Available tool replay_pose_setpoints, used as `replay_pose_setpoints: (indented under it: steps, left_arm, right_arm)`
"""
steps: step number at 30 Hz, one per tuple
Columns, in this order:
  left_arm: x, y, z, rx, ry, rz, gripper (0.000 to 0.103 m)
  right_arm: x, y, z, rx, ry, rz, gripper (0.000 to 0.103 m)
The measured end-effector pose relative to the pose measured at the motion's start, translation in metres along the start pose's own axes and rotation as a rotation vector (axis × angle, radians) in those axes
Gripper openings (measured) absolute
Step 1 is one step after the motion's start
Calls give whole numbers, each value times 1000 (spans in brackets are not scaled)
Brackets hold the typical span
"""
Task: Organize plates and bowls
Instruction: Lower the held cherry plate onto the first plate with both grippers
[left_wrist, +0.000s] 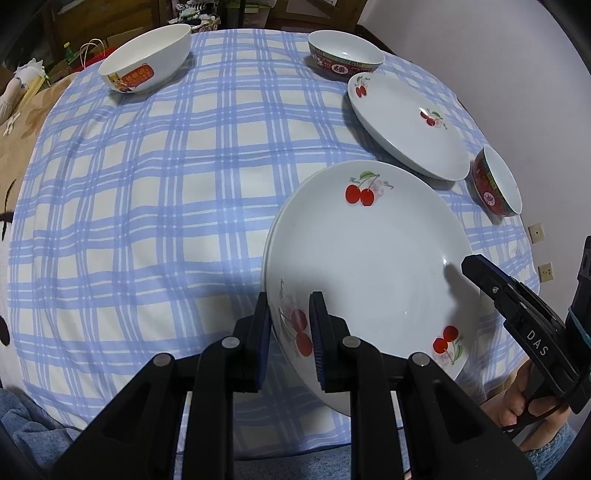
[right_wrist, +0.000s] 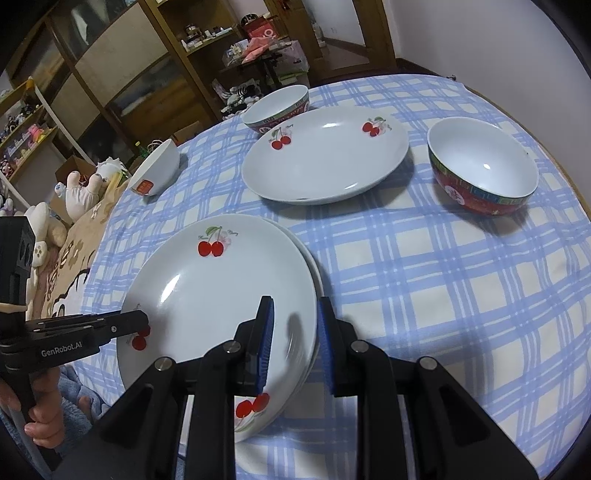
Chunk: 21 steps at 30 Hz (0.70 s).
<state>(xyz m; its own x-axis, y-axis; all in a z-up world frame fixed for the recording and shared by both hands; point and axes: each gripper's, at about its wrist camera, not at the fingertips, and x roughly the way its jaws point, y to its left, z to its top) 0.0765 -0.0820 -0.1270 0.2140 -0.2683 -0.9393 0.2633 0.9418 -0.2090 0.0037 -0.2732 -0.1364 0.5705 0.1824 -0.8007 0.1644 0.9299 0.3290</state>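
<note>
Left tongs (left_wrist: 290, 339) and right tongs (right_wrist: 295, 347) each clench opposite rims of the top cherry plate (right_wrist: 221, 295), stacked on another near the bench (left_wrist: 147, 221) edge; glazed, slippery, brittle; grip rims only.

left gripper (left_wrist: 290, 339): black linkage arms, silver round pivot screws, blue ribbed pads, "GenRobot.AI" printed in white on its side | right gripper (right_wrist: 295, 343): same black build, blue pads, "DAS" lettered in white, teal band
</note>
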Motion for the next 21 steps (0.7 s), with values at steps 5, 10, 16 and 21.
replay_pose_setpoints:
  steps: [5,10,16,21]
  left_arm:
    - [5,3,1,-8,18,5,19]
    - [7,3,1,-11,28,10,19]
    - [13,-1,2,1,42,38,19]
    - [15,1,2,-3,52,38,19]
  right_arm:
    - [2,0,-1,-5,7,0,25]
    - [4,2,0,-3,14,2,25]
    - [6,2,-1,-5,22,-3,25]
    - [8,2,-2,-4,26,-4,25]
